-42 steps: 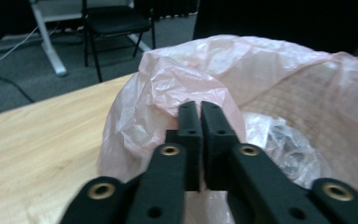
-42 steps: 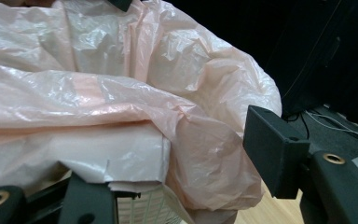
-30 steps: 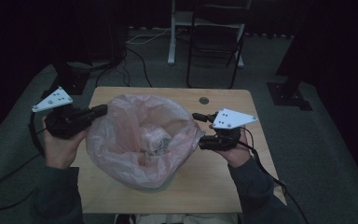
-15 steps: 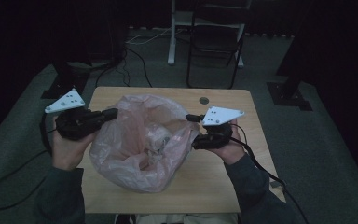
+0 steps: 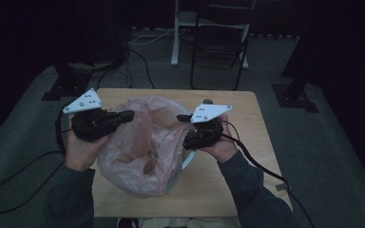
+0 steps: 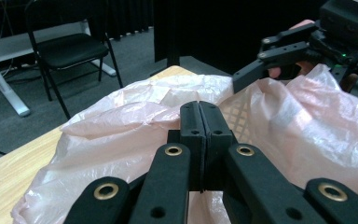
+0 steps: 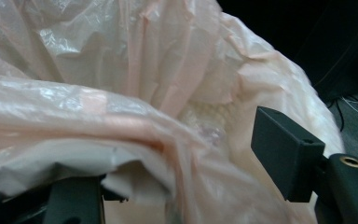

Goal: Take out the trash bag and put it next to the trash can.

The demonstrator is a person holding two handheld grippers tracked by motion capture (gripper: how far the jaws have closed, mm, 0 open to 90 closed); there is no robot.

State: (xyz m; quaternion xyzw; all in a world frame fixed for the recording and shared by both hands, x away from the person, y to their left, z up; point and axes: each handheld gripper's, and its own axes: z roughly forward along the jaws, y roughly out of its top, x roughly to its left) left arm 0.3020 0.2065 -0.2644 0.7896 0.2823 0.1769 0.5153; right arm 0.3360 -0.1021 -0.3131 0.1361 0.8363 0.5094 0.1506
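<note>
A pink translucent plastic bag [image 5: 142, 142] lines a white mesh basket [image 5: 189, 161] on the wooden table [image 5: 228, 190]. My left gripper [image 5: 128, 114] is at the bag's left rim. In the left gripper view its jaws [image 6: 200, 114] are pressed together where a fold of the bag [image 6: 121, 116] meets their tips. My right gripper [image 5: 183, 118] is at the bag's right rim. In the right gripper view it [image 7: 186, 172] stands open, with the bag [image 7: 168, 70] draped over its left jaw and film lying between the jaws. The basket mesh [image 7: 205, 116] shows through the film.
A small round object [image 5: 208, 101] lies at the table's far edge. A black folding chair [image 5: 218, 42] and a white desk leg [image 5: 176, 33] stand beyond the table. Cables run across the grey floor. Bare table shows to the right of the basket.
Both grippers have moved inward toward each other and slightly forward. The bag's mouth is narrower and its film stands higher and more bunched.
</note>
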